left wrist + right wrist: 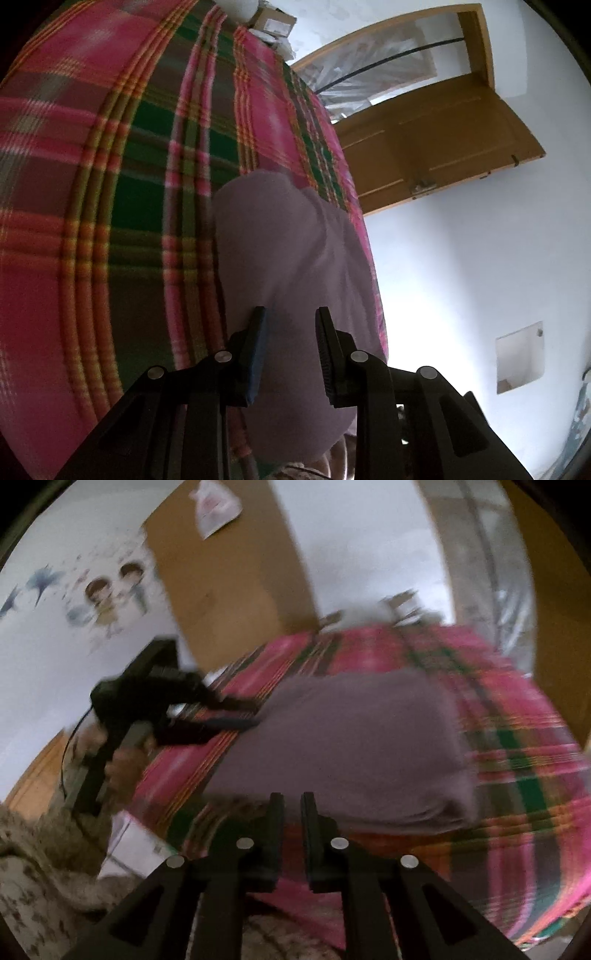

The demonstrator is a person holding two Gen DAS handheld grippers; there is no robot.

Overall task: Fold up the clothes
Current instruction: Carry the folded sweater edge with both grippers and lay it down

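Two hand-held grippers: one is seen in each wrist view, both over a bed covered by a plaid blanket (122, 206).
Garment: a mauve folded garment (354, 746) is laid flat on the blanket, near the bed's edge; stacked layers are seen along its near side in the right wrist view.
Left hand-held gripper (290, 314): its jaws are held apart, nothing between them; the mauve cloth is seen behind and beyond the fingertips. Contact with the cloth cannot be told from the left wrist view. In the right wrist view the same tool is seen as a dark shape at the garment's left edge, its tips at or on the cloth, and a hand (123, 764) is wrapped round its handle.
Right hand-held gripper (292, 795): its fingers are drawn close together with a narrow gap left, and nothing is gripped; the tips are placed just short of the garment's near edge.
Blanket: pink, green and orange stripes are crossed over the whole bed top.
Room: a wooden door (436, 144) is seen open against a white wall; cartoon wall stickers (110, 590) are seen on another wall, blurred.
Person: patterned floral fabric (40, 878) is seen at the lower left of the right wrist view.
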